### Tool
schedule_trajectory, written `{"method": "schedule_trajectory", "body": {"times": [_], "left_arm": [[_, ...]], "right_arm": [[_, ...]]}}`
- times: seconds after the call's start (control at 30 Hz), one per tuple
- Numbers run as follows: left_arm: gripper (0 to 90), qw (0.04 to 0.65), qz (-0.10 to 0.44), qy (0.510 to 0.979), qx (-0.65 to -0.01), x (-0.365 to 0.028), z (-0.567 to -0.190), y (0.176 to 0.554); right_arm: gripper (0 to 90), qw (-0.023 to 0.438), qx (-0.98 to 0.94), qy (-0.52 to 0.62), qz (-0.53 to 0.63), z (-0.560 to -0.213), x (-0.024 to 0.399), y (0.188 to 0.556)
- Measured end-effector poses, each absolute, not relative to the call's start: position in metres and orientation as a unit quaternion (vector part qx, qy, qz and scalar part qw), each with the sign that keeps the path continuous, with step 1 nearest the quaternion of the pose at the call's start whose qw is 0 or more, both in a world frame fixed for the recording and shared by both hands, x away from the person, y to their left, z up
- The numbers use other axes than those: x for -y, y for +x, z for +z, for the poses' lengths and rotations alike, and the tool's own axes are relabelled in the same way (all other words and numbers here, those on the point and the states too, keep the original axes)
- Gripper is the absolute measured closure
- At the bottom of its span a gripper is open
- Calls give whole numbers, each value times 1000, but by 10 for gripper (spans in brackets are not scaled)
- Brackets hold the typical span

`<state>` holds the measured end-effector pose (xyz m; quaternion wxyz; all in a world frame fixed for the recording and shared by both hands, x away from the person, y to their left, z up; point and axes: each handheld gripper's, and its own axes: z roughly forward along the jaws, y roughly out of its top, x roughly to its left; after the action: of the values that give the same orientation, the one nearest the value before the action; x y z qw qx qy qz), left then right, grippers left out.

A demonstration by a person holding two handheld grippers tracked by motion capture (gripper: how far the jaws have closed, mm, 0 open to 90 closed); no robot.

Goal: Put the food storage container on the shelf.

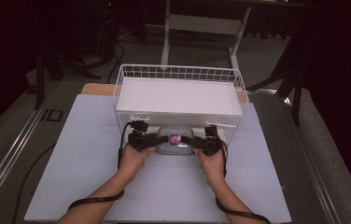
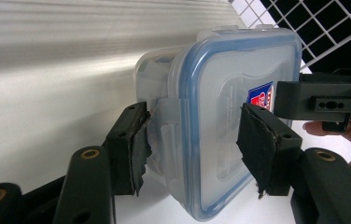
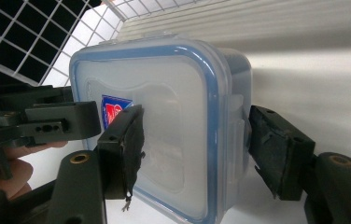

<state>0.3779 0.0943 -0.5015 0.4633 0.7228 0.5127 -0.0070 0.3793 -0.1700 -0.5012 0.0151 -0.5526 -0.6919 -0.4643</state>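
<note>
Left gripper (image 2: 192, 140): clamped on box (image 2: 229, 126), one pad under the base, the other on the lid.
Right gripper (image 3: 194, 149): grasping the same box from the opposite end, pads on lid and base.
Box: clear, blue-sealed lid, red-blue label; held between both grippers, at 6 o'clock of basket (image 1: 131, 70), just beside its near wall.
Basket: white wire, at 12 o'clock on table (image 1: 80, 154).

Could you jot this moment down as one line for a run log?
held: lidded plastic container | left gripper: shut on it | right gripper: shut on it | place: before wire basket
</note>
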Motion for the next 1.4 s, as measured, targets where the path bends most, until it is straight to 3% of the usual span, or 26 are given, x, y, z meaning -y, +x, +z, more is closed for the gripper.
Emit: {"method": "schedule_trajectory", "body": {"times": [0.57, 1.03, 1.17, 1.27, 1.4], "left_arm": [[445, 519, -1, 694, -499, -99, -518, 388], [331, 504, 26, 699, -507, -93, -520, 395], [334, 499, 37, 705, -503, -92, -517, 394], [339, 498, 37, 706, -503, -94, -515, 391], [341, 504, 30, 705, -497, -100, -511, 386]], "right_arm": [[357, 9, 678, -556, -481, -508, 174, 394], [317, -5, 686, -569, -454, -503, 165, 398], [327, -52, 698, -539, -469, -508, 166, 401], [338, -47, 700, -549, -453, -501, 165, 395], [338, -72, 701, -538, -463, -498, 172, 391]]}}
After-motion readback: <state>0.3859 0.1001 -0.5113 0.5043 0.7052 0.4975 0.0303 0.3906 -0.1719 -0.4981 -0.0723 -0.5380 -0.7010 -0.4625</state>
